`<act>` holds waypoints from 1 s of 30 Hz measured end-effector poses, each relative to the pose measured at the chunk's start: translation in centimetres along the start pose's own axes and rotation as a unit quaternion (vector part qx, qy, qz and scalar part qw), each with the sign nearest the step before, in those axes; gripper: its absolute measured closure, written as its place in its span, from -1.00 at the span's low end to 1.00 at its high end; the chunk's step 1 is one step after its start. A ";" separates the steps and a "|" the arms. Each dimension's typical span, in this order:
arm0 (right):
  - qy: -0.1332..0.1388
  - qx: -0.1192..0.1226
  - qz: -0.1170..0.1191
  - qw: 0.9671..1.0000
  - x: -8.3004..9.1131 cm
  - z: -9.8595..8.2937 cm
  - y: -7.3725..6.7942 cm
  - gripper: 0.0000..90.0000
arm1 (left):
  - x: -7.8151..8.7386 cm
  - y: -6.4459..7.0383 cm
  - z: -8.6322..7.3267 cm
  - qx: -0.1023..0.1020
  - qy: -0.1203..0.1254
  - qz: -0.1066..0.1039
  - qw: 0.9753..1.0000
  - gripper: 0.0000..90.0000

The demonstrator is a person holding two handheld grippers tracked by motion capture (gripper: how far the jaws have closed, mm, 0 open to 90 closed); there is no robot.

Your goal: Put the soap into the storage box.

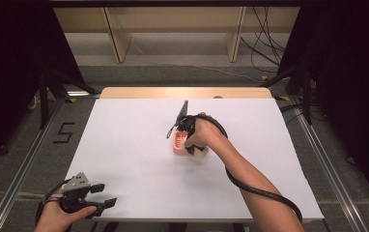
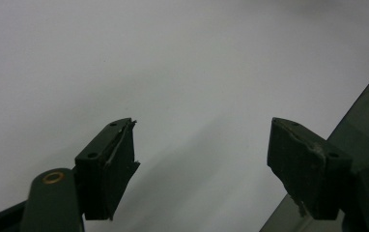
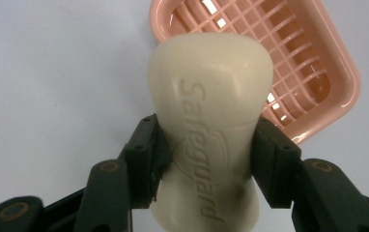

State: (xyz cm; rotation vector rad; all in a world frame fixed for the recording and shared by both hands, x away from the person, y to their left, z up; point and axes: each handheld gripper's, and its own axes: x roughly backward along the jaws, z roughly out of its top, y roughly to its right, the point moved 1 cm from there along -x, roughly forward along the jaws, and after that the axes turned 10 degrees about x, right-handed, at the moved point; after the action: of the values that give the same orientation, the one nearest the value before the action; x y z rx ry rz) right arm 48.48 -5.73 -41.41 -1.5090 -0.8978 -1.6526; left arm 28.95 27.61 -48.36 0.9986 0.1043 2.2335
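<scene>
A cream bar of soap (image 3: 210,121) stamped "Safeguard" sits clamped at its waist by my right gripper (image 3: 206,159), which is shut on it. Just beyond it lies a pink slatted soap dish (image 3: 293,58), partly hidden by the bar. In the high view the right gripper (image 1: 185,140) hovers over the pink soap dish (image 1: 177,143) near the middle of the white table (image 1: 124,159). My left gripper (image 1: 103,194) rests at the table's front left corner, open with nothing between its fingers (image 2: 110,164).
The white sheet (image 2: 173,58) spreads wide around both grippers. Its right edge (image 2: 361,116) shows close to the left gripper. A wooden strip (image 1: 182,92) runs along the table's far side, with a wooden frame and cables on the floor beyond.
</scene>
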 end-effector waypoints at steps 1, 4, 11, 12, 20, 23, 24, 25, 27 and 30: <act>0.004 0.004 0.001 1.000 0.0 0.0 0.1 0.12 | 0.0 0.0 0.0 0.000 0.000 0.000 1.000 -0.45; 0.002 0.000 0.000 1.000 -0.1 0.1 0.2 0.12 | 0.0 0.0 0.0 0.000 0.000 0.000 1.000 -0.45; 0.005 0.002 -0.001 1.000 -0.2 0.3 0.6 0.12 | 0.0 0.0 0.0 0.000 -0.001 0.001 1.000 -0.45; 0.005 0.002 -0.001 1.000 -0.2 0.3 0.6 0.12 | 0.0 0.0 0.0 0.000 -0.001 0.001 1.000 -0.45; 0.010 0.001 -0.005 1.000 -0.3 0.7 1.0 0.12 | 0.1 -0.1 0.0 -0.010 -0.008 0.005 1.000 -0.45; 0.008 -0.002 -0.005 1.000 -0.3 0.7 1.1 0.12 | 0.1 -0.1 0.0 -0.010 -0.008 0.005 1.000 -0.45; 0.008 0.000 -0.004 1.000 -0.3 0.7 1.2 0.12 | 0.1 -0.1 0.0 -0.010 -0.008 0.005 1.000 -0.45; 0.010 0.002 -0.005 1.000 -0.4 0.8 1.2 0.12 | 0.1 0.0 0.0 -0.002 -0.002 0.002 1.000 -0.45; 0.012 -0.002 -0.006 1.000 -0.4 0.8 1.3 0.12 | 0.1 0.0 0.0 -0.001 -0.003 0.000 1.000 -0.45; 0.011 -0.006 -0.002 1.000 -0.5 0.9 1.5 0.12 | 0.0 0.0 0.0 -0.001 0.000 0.000 1.000 -0.45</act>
State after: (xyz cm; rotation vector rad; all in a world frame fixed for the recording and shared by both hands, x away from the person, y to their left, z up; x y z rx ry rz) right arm 50.29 -5.66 -41.81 -1.4948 -0.8804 -1.6777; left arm 28.94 27.62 -48.37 0.9968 0.1024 2.2325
